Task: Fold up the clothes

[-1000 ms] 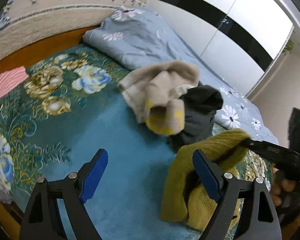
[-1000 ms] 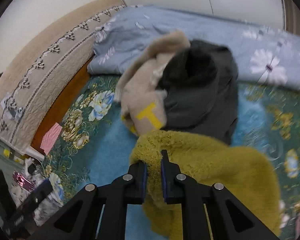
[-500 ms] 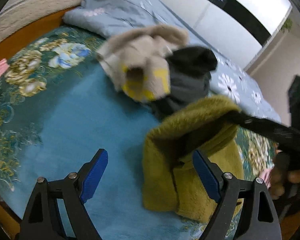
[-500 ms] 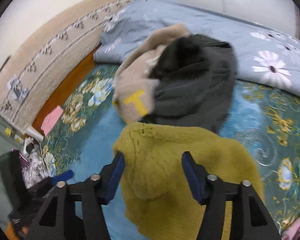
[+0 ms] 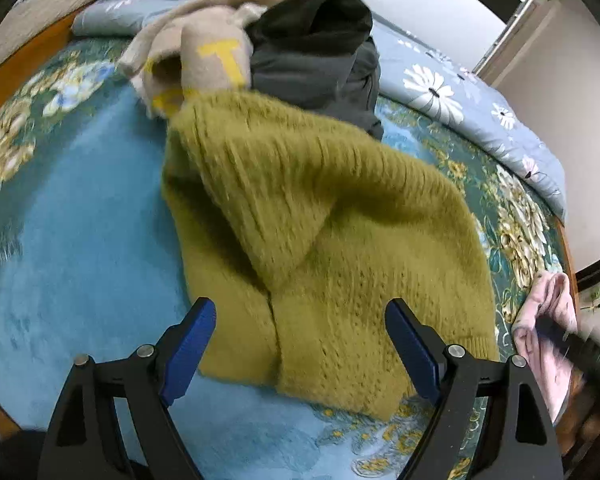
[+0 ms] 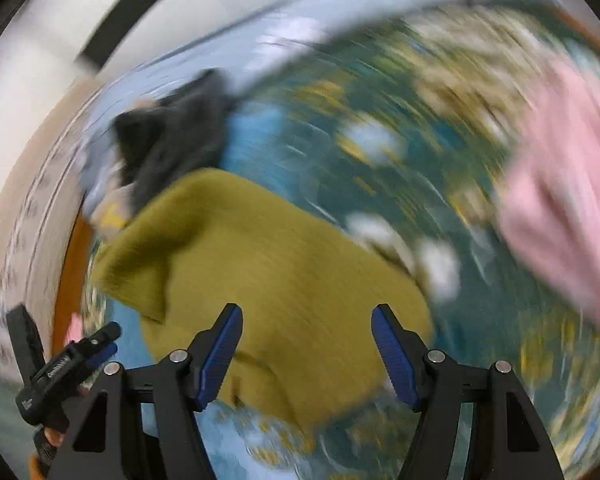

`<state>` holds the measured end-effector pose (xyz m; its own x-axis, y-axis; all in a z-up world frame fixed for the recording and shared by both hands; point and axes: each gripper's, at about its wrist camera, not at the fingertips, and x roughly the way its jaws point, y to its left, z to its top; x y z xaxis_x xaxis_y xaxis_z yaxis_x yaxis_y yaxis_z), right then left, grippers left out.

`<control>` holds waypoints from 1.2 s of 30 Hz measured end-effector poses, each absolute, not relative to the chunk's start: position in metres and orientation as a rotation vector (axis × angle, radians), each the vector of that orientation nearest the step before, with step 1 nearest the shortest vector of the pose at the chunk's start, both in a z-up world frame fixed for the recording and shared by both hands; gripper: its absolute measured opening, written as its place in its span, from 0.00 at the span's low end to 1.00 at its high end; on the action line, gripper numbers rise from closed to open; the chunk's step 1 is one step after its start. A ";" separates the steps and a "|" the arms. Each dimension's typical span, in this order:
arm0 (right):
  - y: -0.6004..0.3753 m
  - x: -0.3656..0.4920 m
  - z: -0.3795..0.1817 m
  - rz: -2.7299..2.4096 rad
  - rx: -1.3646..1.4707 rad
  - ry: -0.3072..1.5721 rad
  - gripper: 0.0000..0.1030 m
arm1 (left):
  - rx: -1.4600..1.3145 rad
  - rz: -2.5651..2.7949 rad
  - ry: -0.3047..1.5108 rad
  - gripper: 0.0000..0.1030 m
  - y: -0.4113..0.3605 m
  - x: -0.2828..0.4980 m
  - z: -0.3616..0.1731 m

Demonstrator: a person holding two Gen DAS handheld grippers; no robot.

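Note:
A mustard-yellow knit sweater point(image 5: 324, 248) lies folded on the teal floral blanket point(image 5: 72, 248), one part laid over the rest. My left gripper point(image 5: 300, 356) is open and empty just above its near edge. The right wrist view is blurred; my right gripper point(image 6: 306, 354) is open and empty over the same sweater point(image 6: 268, 272). Behind it lies a pile with a beige garment with yellow letters point(image 5: 204, 52) and a dark grey garment point(image 5: 320, 52). A pink garment point(image 5: 548, 320) lies at the right, also in the right wrist view point(image 6: 568, 200).
A light blue flowered quilt point(image 5: 460, 92) runs along the far side of the bed. The orange bed frame point(image 5: 16, 64) and a padded headboard are at the left. A white wardrobe with a black stripe stands behind. The right gripper's body point(image 5: 580, 352) shows at the right edge.
My right gripper opened and let go of the yellow sweater, which now lies flat and folded. The right gripper swings away to the right. My left gripper moved in over the sweater.

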<state>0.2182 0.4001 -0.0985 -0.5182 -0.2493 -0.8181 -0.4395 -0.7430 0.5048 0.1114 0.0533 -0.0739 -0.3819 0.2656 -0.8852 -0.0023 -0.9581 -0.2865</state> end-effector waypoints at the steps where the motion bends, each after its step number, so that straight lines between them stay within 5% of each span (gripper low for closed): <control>1: 0.405 0.231 -0.108 2.367 -1.463 1.137 0.68 | -1.663 2.447 -0.383 0.84 0.055 0.114 -0.078; 17: 0.389 0.257 -0.169 2.111 -1.370 1.547 0.67 | -2.044 2.113 -0.855 0.78 0.059 0.151 -0.161; 21: 0.391 0.259 -0.174 2.069 -1.347 1.609 0.60 | -2.017 2.056 -1.041 0.61 0.050 0.153 -0.170; 30: 0.380 0.256 -0.183 2.017 -1.341 1.722 0.23 | -1.963 1.979 -1.132 0.18 0.046 0.160 -0.165; 36: 0.389 0.252 -0.148 2.135 -1.265 1.627 0.14 | -1.898 2.040 -1.092 0.07 0.040 0.165 -0.147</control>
